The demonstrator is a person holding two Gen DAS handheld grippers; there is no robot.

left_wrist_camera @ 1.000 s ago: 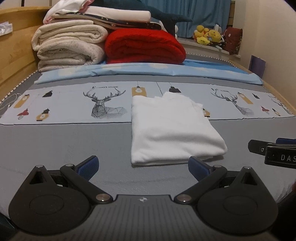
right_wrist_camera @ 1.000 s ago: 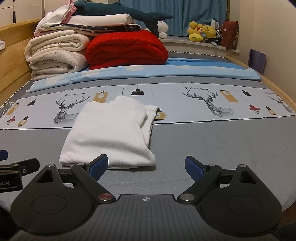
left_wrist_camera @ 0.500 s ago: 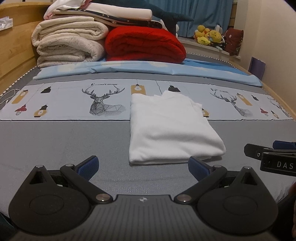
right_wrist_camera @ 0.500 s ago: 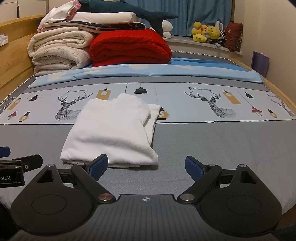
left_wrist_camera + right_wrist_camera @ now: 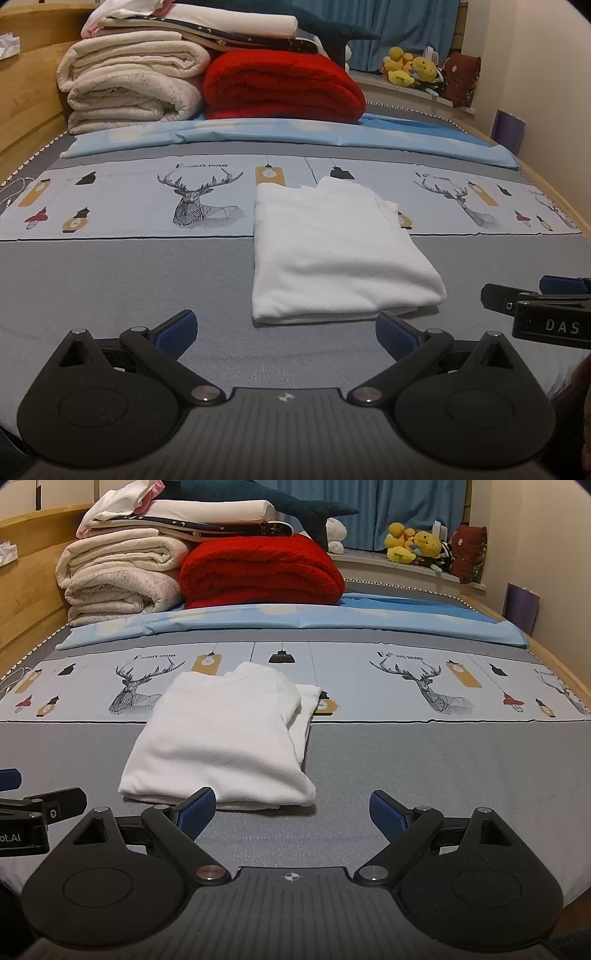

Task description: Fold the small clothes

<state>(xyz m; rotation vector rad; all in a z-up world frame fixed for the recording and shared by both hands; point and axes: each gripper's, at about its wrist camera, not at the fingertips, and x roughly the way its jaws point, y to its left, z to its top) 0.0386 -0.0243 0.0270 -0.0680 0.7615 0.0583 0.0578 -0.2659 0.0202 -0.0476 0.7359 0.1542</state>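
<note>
Both cameras have eased back and a touch upward over the last second, so the white garment (image 5: 340,254) sits slightly lower in each view than it did, and the shirt itself hasn't budged. Left gripper (image 5: 286,330): jaws spread wide, nothing between the blue pads, hovering just short of the garment's near hem, which lies at twelve to one o'clock from it. Right gripper (image 5: 291,812): released too, empty, with its left pad (image 5: 195,814) overlapping the near hem in the picture; whether it touches the cloth I can't tell. From here the garment is at eleven o'clock.

The white piece lies folded into a neat rectangle on the grey bedspread (image 5: 443,768), its far end over the deer-print band (image 5: 147,199). It looks about done. If one more fold is wanted, my read is to pinch both near corners together, catch every layer, lift low and lay it over evenly so the stack doesn't skew.

Further out at twelve o'clock: red blanket (image 5: 280,88), cream blankets (image 5: 129,85), plush toys (image 5: 413,544).

Hard to see: the layers under the top fold, the garment's right edge where a tucked part peeks out, and each gripper's neighbour, cut off at the frame edge.
</note>
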